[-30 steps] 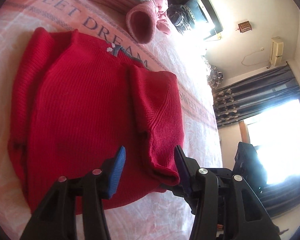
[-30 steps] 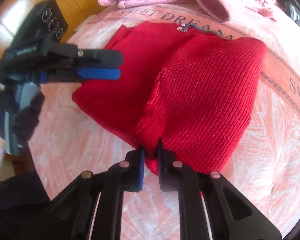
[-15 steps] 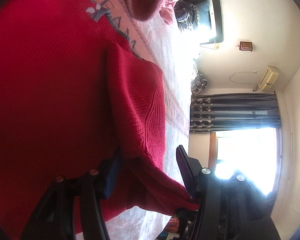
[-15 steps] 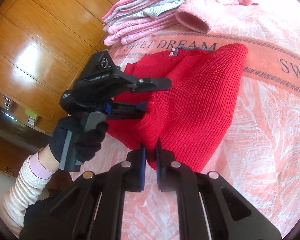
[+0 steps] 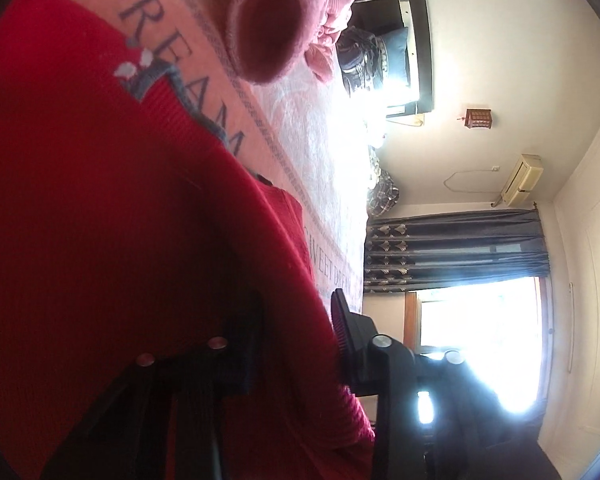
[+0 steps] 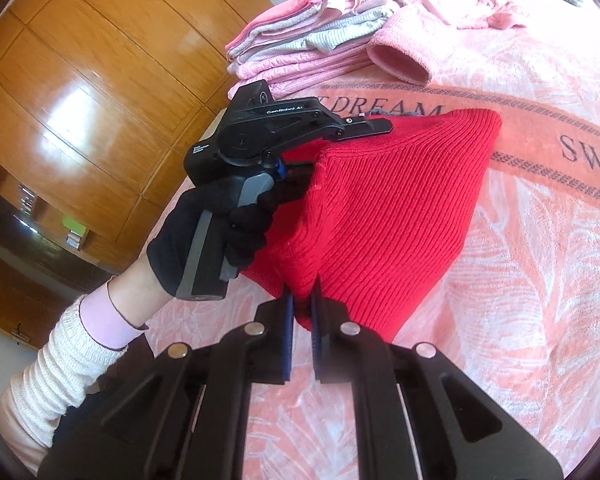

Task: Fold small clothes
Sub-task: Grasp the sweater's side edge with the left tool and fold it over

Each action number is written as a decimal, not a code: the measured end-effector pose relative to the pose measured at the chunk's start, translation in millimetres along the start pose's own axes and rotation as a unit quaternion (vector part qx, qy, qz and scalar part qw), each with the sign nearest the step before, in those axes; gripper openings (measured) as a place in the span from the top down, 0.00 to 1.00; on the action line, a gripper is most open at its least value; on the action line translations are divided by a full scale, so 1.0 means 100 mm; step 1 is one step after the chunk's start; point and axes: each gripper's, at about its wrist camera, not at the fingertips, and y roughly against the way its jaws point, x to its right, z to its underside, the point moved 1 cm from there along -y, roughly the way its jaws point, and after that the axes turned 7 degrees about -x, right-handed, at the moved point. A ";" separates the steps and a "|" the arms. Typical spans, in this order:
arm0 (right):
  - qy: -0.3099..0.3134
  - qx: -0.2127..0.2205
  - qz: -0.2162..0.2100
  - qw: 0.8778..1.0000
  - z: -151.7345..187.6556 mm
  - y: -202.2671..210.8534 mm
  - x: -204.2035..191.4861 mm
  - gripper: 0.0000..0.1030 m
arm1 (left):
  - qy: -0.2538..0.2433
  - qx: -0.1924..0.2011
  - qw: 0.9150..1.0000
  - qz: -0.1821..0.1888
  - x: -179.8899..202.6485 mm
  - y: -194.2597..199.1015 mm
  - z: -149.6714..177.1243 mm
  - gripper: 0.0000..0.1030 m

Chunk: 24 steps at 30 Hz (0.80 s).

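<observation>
A red knit sweater (image 6: 392, 216) lies on the pink bedspread (image 6: 540, 300), pulled up into a tent shape. My right gripper (image 6: 301, 300) is shut on its lower edge, near the bed's front. In the left wrist view the sweater (image 5: 100, 220) fills the left half, grey neck trim showing. My left gripper (image 5: 296, 300) is open. Its fingers straddle a thick fold of the sweater, with red fabric between them and draped past the right finger (image 5: 344, 328). In the right wrist view a gloved hand (image 6: 204, 240) holds that gripper against the raised fold. Its lower finger is hidden behind fabric.
A stack of folded pink and grey clothes (image 6: 300, 48) sits at the bed's far edge, with a loose pink garment's open cuff (image 6: 400, 60) beside it. A wooden wardrobe (image 6: 80, 100) stands left of the bed. Dark curtains (image 5: 460, 248) and a bright window lie beyond.
My left gripper has pushed forward until the sweater fold sits between its fingers, and the gap has narrowed a little. My right gripper stays shut on the edge and has raised it.
</observation>
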 end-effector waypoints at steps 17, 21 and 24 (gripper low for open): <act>0.053 -0.020 -0.037 0.998 -0.26 -0.78 -0.79 0.94 | -0.165 0.052 0.985 -0.018 0.53 1.05 -0.10 0.85; 0.069 -0.027 -0.038 0.997 -0.37 -1.10 -1.02 0.94 | -0.161 0.073 0.984 -0.034 0.36 1.42 -0.14 0.85; 0.070 -0.037 -0.043 0.996 -0.43 -1.34 -1.12 0.95 | -0.157 0.083 0.982 -0.057 0.16 1.65 -0.16 0.85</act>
